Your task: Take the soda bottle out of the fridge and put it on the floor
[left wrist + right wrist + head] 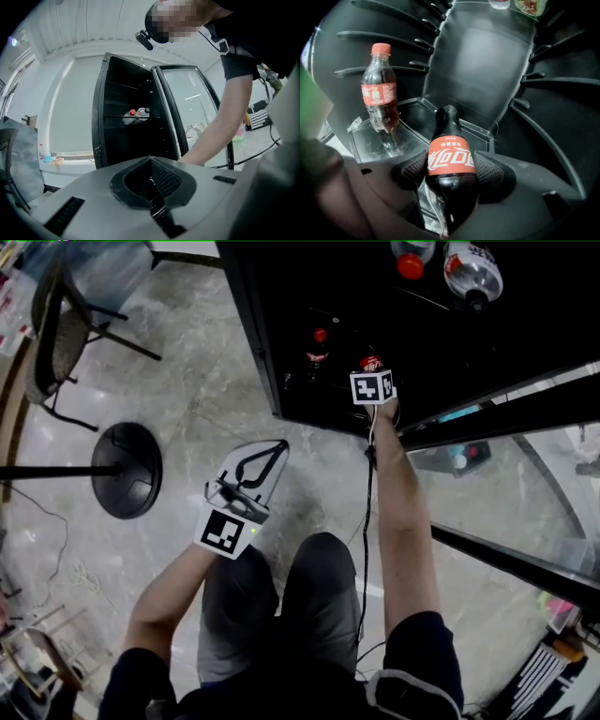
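Step in hand, as judged: the lift-out from the fridge (281, 334).

- **Right gripper:** The soda bottle (451, 159) is gripped at its red label by the right gripper (450, 180). The jaws are clenched on it, with a ribbed pad pressed to each side, and the neck is tilted toward the back wall.
- **Bottle position:** It is placed low inside the cabinet, over the glass shelf (370, 143). Whether its base rests there cannot be told.
- **Neighbour:** A second bottle (379, 93) stands upright to the left, apart from it.
- **Doing it well:** The grip should be kept firm and the bottle drawn straight back, clear of the neighbour and the door frame. It is then to be lowered upright to the floor (197, 390).
- **Left gripper:** The left gripper (151, 180) is held outside the fridge, its jaws closed together with nothing between them.
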`<state>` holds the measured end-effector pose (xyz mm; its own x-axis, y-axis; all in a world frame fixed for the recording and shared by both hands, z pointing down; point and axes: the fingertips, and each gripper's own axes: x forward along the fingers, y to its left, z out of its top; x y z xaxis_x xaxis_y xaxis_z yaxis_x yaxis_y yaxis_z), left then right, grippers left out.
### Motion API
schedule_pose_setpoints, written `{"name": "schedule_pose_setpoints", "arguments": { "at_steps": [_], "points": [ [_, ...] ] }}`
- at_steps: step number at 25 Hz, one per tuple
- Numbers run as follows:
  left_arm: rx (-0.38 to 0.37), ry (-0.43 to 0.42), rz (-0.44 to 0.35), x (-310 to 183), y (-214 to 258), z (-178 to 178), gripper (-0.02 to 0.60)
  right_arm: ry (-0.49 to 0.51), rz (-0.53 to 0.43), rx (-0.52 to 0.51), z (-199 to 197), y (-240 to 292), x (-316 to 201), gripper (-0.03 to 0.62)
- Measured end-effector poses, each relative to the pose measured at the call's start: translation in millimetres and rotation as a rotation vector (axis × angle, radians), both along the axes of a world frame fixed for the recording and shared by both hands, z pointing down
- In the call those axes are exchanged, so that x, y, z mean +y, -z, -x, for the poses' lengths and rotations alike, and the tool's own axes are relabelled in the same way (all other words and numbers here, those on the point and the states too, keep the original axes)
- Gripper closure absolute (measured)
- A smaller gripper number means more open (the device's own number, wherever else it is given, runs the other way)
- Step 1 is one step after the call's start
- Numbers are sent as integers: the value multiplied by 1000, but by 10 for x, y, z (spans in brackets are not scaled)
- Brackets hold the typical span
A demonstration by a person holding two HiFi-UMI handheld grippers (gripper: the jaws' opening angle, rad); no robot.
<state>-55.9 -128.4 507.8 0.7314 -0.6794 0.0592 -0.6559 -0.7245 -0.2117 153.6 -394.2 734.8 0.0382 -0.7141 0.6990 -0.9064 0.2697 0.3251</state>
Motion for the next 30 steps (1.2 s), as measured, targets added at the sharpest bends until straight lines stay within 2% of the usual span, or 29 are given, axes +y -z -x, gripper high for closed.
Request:
{"name": "schedule_pose_setpoints", "arguments": {
  "at_steps": [4, 17, 25, 30],
  "points": [
    [10, 5, -1, -14, 4, -34, 560, -11, -2, -45, -4, 9, 38, 275],
    [1, -4, -15, 60, 21, -95, 560, 41, 20, -122, 117, 139, 392, 276],
    [7, -7, -21, 67, 58, -122, 560, 122, 83, -108, 247, 203, 856, 276],
    [9, -3, -18, 62, 54, -82, 560, 164, 82, -97, 390, 430, 1139, 276]
  ]
}}
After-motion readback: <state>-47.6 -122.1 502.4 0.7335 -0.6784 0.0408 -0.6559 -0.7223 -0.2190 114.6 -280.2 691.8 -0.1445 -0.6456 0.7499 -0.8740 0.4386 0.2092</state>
